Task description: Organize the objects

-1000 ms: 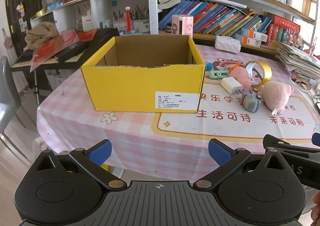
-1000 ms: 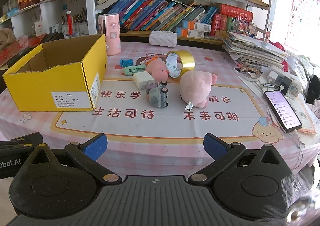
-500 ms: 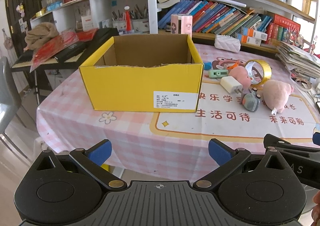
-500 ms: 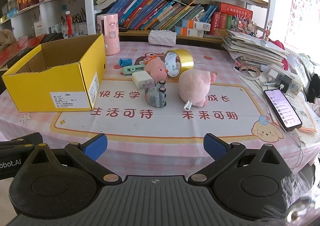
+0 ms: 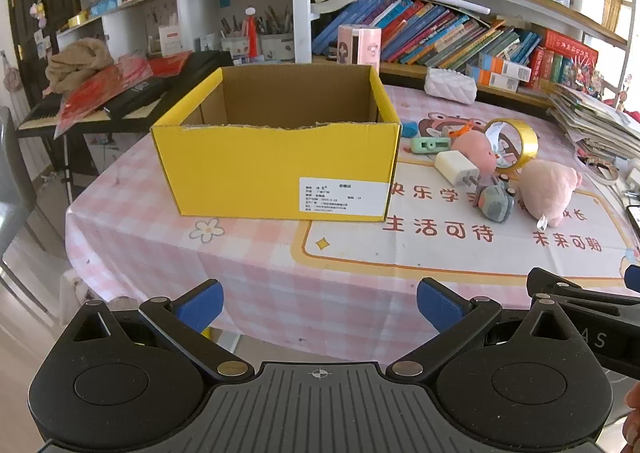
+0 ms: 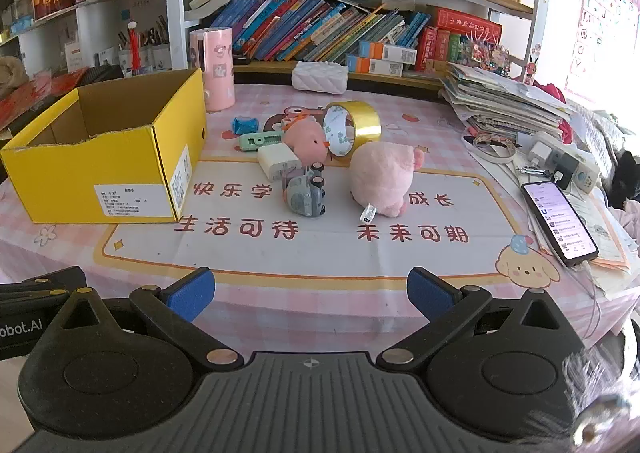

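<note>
An open yellow cardboard box (image 5: 276,169) (image 6: 104,161) stands on the left of the table; what shows of its inside is bare. To its right lie a large pink plush pig (image 6: 384,177) (image 5: 548,189), a smaller pink plush (image 6: 308,139), a grey toy car (image 6: 306,195) (image 5: 494,201), a white charger (image 6: 278,161), a green gadget (image 6: 260,139), a blue wrapped item (image 6: 244,124) and a gold tape roll (image 6: 352,127). My left gripper (image 5: 320,305) is open and empty before the table's near edge. My right gripper (image 6: 310,293) is open and empty, facing the toys.
A phone (image 6: 560,221) lies at the right edge by a power strip (image 6: 564,163) and a paper stack (image 6: 504,105). A pink cylinder (image 6: 214,69) and a white pouch (image 6: 320,77) stand at the back. Bookshelves (image 6: 340,33) rise behind. A keyboard (image 5: 120,97) is left.
Both grippers have moved slightly closer to the table; the box and toys appear a little larger. Both stay open and empty. Nothing on the table has moved.
</note>
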{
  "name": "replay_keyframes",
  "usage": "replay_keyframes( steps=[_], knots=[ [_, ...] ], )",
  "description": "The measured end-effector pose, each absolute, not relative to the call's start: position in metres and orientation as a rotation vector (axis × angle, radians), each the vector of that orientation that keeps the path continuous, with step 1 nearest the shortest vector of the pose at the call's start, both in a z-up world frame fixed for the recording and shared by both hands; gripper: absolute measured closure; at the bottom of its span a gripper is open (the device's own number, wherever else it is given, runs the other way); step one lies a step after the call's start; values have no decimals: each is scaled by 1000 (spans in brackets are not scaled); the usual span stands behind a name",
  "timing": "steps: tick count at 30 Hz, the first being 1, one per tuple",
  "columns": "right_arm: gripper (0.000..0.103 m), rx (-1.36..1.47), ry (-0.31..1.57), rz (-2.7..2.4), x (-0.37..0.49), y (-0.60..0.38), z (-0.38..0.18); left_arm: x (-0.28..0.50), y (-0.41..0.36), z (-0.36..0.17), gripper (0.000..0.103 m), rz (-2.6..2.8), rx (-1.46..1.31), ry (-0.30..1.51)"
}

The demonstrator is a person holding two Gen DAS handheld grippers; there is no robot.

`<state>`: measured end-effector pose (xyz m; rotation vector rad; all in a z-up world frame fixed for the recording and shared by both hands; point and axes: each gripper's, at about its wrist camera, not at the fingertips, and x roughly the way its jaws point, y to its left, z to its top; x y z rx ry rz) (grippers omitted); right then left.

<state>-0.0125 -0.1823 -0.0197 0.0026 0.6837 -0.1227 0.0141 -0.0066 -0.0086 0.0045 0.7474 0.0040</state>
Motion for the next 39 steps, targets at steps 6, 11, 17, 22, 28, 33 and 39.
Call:
replay_keyframes(
  steps=[6, 11, 17, 22, 28, 33, 39],
  knots=[
    [0, 1, 694, -119, -13, -183, -23, 14, -7, -12, 0, 10, -1, 762],
    [0, 4, 692, -113, -14, -184, -23, 13, -7, -11, 0, 13, 3, 756],
    [0, 4, 693, -109, -15, -185, -22, 11, -7, -11, 0, 17, 5, 755],
    [0, 3, 693, -109, -15, -185, -22, 10, -7, -10, 0, 18, 6, 754],
    [0, 8, 686, -115, -17, -187, -21, 8, -10, -8, 0, 8, 12, 747],
    [0, 13, 679, -124, -19, -190, -19, 9, -14, -5, 0, 0, 16, 740],
    [0, 15, 667, -131, -21, -194, -16, 10, -17, -3, 0, -6, 14, 729]
  ],
)
